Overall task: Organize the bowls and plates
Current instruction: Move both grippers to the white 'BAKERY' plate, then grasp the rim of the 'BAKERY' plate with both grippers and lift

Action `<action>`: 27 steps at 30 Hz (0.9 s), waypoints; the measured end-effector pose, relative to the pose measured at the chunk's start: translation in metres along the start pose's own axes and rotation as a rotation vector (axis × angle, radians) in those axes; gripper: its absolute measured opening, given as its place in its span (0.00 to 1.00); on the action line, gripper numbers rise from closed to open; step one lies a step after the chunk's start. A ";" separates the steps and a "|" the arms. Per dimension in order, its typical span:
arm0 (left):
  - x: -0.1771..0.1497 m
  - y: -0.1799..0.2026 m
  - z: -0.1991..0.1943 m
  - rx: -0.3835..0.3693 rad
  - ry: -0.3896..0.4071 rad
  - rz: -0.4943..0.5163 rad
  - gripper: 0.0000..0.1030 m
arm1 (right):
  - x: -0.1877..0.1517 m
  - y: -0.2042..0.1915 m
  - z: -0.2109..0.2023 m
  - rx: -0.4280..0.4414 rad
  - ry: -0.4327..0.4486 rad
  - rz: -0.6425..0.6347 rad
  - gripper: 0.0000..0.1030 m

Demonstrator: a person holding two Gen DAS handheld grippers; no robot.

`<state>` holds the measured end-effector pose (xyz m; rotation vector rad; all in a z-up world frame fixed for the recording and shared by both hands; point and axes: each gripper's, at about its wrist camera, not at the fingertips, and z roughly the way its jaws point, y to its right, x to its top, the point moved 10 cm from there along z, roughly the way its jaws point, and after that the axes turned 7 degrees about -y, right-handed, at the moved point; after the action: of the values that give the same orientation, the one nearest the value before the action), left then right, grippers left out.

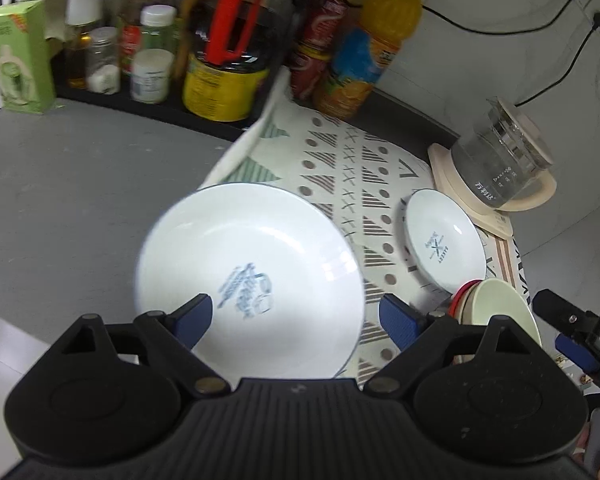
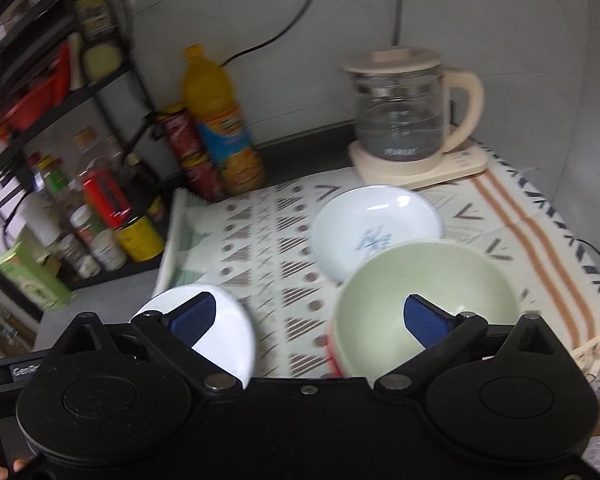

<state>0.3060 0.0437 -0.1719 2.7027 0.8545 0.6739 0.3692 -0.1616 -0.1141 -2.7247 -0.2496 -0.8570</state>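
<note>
Grey bench (image 1: 68, 184) against a pale wall, corner position. I see a patterned cloth (image 1: 340, 168) spread over its right half, a glass kettle (image 2: 404, 120) on a cream base at the back, an orange juice bottle (image 2: 216, 120) and red cans (image 2: 188, 148) beside it. Black rack (image 2: 60, 92) on the left, crowded with jars and bottles; green carton (image 1: 18, 56) at its end.

Large white plate (image 1: 252, 276), blue mark in its centre, lies half on the cloth, half on bare bench. Small white plate (image 1: 444, 244) with a dark printed logo sits further right on the cloth, near the kettle base. Pale green bowl (image 2: 424, 304) stands just in front of it, stacked in other bowls with a red rim showing beneath; count unclear.

My left gripper (image 1: 296, 316) hangs tilted down over the large plate, jaws spread wide, nothing between the pads. My right gripper (image 2: 308, 320) is angled down likewise, jaws wide apart, one blue pad over the green bowl, one over the large plate's edge, gripping nothing. Frames are motion-blurred.
</note>
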 end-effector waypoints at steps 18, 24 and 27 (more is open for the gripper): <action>0.043 0.087 0.090 0.039 -0.106 0.042 0.86 | 0.059 0.102 0.074 -0.067 -0.108 0.112 0.97; 0.050 0.106 0.119 0.032 -0.139 0.031 0.86 | 0.072 0.119 0.101 -0.046 -0.166 0.117 0.91; 0.052 0.115 0.133 0.028 -0.156 0.032 0.86 | 0.075 0.125 0.114 -0.027 -0.203 0.109 0.91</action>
<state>0.4647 -0.0282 -0.2291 2.7558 0.7897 0.4536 0.5212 -0.2387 -0.1865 -2.8223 -0.1279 -0.5592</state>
